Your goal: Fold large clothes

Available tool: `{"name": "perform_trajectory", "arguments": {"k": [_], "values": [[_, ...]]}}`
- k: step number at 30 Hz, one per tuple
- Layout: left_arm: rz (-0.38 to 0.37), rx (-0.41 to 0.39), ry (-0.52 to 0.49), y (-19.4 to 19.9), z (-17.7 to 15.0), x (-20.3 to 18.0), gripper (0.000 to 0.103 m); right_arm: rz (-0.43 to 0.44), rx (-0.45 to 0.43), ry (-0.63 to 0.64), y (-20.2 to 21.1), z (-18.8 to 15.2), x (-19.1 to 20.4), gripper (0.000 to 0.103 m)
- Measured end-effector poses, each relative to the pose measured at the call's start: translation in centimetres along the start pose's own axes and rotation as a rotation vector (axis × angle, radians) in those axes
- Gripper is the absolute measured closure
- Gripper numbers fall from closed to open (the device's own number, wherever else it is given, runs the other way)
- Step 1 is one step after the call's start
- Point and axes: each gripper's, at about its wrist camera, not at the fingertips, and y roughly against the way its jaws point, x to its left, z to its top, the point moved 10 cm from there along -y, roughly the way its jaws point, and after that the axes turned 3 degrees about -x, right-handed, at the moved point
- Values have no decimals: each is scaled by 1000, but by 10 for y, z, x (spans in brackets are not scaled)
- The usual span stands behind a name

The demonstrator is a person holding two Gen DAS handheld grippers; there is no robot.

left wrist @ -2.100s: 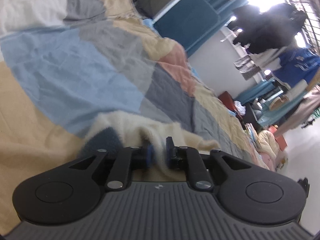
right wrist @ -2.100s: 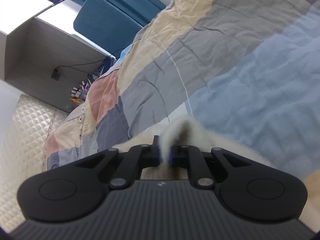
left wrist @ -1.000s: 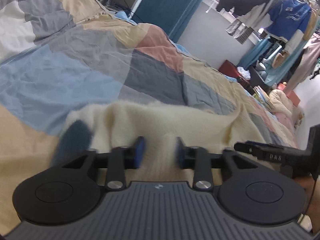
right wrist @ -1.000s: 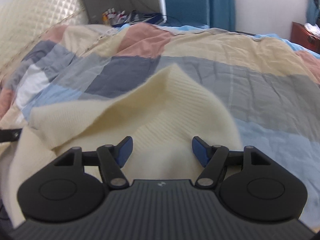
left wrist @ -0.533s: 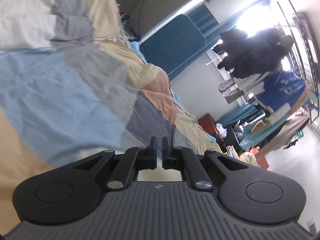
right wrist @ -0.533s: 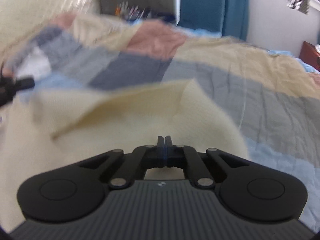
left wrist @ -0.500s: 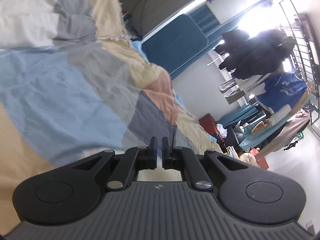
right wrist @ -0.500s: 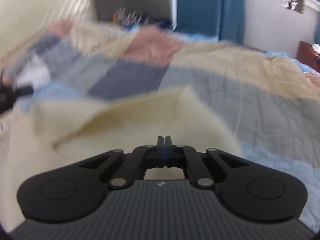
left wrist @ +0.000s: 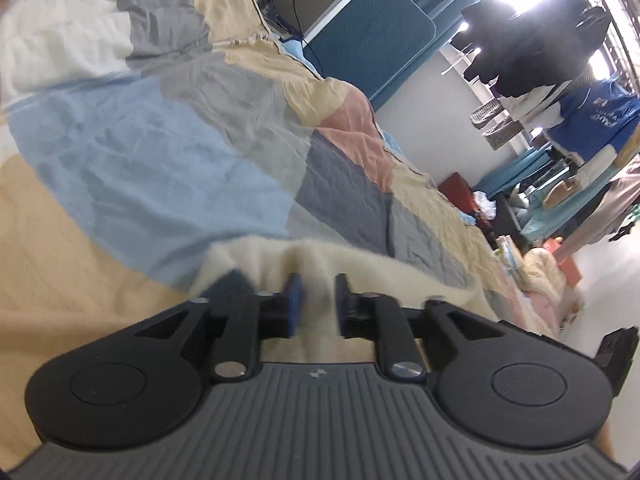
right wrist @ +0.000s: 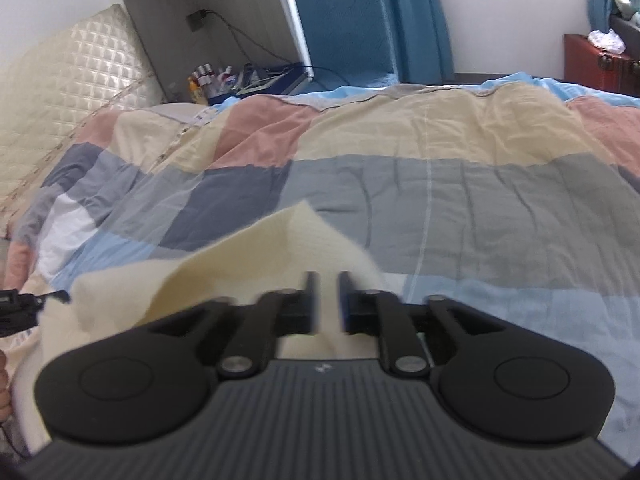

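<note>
Two tools work over a cream knit sweater (right wrist: pixel 256 264) lying low and centre in both views on the patchwork quilt (right wrist: pixel 460 200) of a bed. Left tool (left wrist: pixel 317 300) has just been opening, its pads a narrow gap apart with sweater fabric between them. Right tool (right wrist: pixel 323 300) has likewise been opening, pads parted around the sweater's raised fold.

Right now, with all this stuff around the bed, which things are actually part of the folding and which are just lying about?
Part of the job:
- cream sweater
- left gripper, jaws just opening, sweater between them
- right gripper, jaws just opening, sweater between them
- patchwork quilt, the work surface

Just lying about:
- blue chair
- hanging blue shirt
- bottles by the headboard
- red chest
</note>
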Motion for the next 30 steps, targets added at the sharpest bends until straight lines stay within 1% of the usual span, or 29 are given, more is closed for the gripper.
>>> {"name": "perform_trajectory", "arguments": {"k": [1,2,5,7,9,11,13,15,16,17,18,19,20,22,23,25,27,30], "values": [[-17,3,9,0,0,-2,69,18,-2,6,-1,-1,5,42],[-38,6,14,0,-1,-4,66,22,5,15,-3,-3,9,43],[-92,20,60,-5,0,-7,66,6,29,46,-15,-10,21,43],[-87,47,66,-14,0,-7,62,-13,69,71,-27,-19,25,43],[-70,75,55,-22,-3,-7,60,-56,126,147,-39,-32,29,42],[-52,88,33,-27,-6,-9,60,-60,172,226,-44,-41,36,42],[-50,100,10,-29,-9,-14,60,-59,201,265,-44,-47,40,42],[-62,115,-8,-30,-11,-19,60,-62,224,299,-46,-54,44,46],[-65,118,-14,-30,-12,-21,60,-50,240,318,-48,-59,47,60],[-69,122,-20,-30,-14,-22,60,-48,258,322,-50,-65,50,66],[-74,125,-27,-30,-15,-24,60,-60,253,350,-51,-68,54,68],[-79,130,-33,-29,-16,-26,60,-63,251,389,-51,-71,59,77],[-84,133,-34,-29,-17,-26,60,-62,246,409,-49,-71,64,86],[-86,131,-39,-28,-17,-27,62,-77,210,410,-44,-65,66,89],[-81,128,-44,-27,-18,-28,64,-81,184,392,-40,-60,65,90],[-64,109,-49,-26,-17,-28,89,-83,108,321,-26,-40,61,90],[-64,66,-41,-19,-12,-28,94,-93,18,258,-8,-15,56,90],[-111,-9,2,-5,4,-32,96,-112,-106,192,24,20,45,91]]}}
